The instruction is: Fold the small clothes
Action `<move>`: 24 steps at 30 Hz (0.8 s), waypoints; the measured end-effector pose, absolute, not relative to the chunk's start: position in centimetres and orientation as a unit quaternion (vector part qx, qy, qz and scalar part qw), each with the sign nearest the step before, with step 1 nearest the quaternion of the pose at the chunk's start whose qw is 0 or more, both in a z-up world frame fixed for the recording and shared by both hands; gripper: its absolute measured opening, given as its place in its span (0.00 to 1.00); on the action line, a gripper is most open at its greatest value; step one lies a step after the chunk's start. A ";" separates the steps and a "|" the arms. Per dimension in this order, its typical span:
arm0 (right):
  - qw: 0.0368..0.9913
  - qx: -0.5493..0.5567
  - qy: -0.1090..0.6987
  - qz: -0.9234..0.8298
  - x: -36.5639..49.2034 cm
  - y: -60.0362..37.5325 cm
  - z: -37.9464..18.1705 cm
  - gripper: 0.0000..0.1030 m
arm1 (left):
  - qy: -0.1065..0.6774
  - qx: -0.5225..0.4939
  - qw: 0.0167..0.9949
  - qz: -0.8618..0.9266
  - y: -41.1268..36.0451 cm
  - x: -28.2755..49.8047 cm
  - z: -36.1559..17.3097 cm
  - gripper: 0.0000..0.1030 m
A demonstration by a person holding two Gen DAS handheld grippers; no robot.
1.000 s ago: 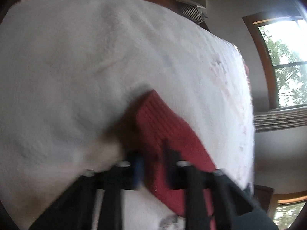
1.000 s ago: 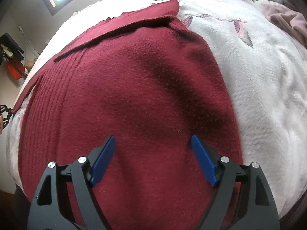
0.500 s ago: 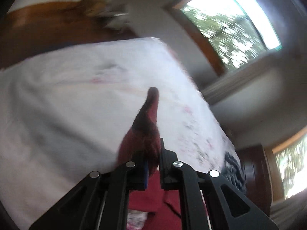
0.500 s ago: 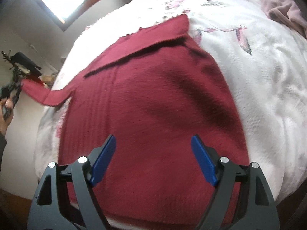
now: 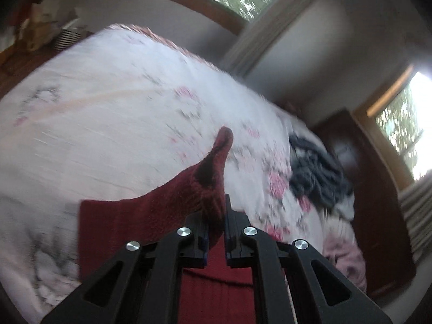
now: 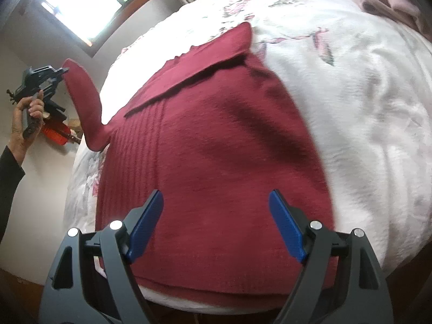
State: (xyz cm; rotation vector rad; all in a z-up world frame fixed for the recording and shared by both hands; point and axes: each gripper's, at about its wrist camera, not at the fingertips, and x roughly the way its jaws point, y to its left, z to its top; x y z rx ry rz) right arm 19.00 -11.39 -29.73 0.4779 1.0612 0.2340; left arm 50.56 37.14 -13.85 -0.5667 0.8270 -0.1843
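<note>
A dark red knitted sweater [image 6: 216,140] lies spread on a white flowered bedspread [image 6: 351,94], one sleeve folded across its upper part. My left gripper [image 5: 216,216] is shut on the other sleeve [image 5: 213,178], whose cuff sticks up past the fingers. In the right wrist view that sleeve [image 6: 83,100] hangs lifted off the bed at the left, held by the left gripper [image 6: 62,71] in a person's hand [image 6: 25,118]. My right gripper [image 6: 216,221] hovers open over the sweater's hem, nothing between its blue pads [image 6: 145,224].
A heap of dark grey clothes [image 5: 318,172] and a pink garment [image 5: 345,259] lie at the bed's far end, beside a dark wooden cabinet [image 5: 378,189]. Windows [image 6: 81,8] and curtains line the walls. The wooden floor [image 5: 16,62] shows past the bed's edge.
My left gripper, shut on the sleeve, has lifted it off the bedspread and swung it up and outward. My right gripper has drawn back slightly, showing more of the sweater, and stayed open.
</note>
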 end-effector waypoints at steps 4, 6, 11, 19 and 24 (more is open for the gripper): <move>0.830 0.240 0.496 0.090 19.1 -12.7 -30.3 0.78 | 0.434 -0.250 0.858 -0.111 32.1 49.5 -18.1 0.08; 0.829 0.249 0.494 0.084 19.1 -13.1 -30.6 0.78 | 0.456 -0.235 0.850 -0.121 29.5 49.9 -20.4 0.07; 0.827 0.256 0.494 0.075 19.4 -13.2 -31.1 0.78 | 0.508 -0.182 0.831 -0.137 22.8 50.5 -26.3 0.08; 0.811 0.293 0.497 0.092 22.2 -13.7 -31.0 0.78 | 0.555 -0.106 0.806 -0.176 18.0 49.2 -31.1 0.42; 0.781 0.359 0.486 0.159 28.9 -13.1 -29.7 0.79 | 0.539 -0.140 0.810 -0.185 22.5 43.1 -30.4 0.63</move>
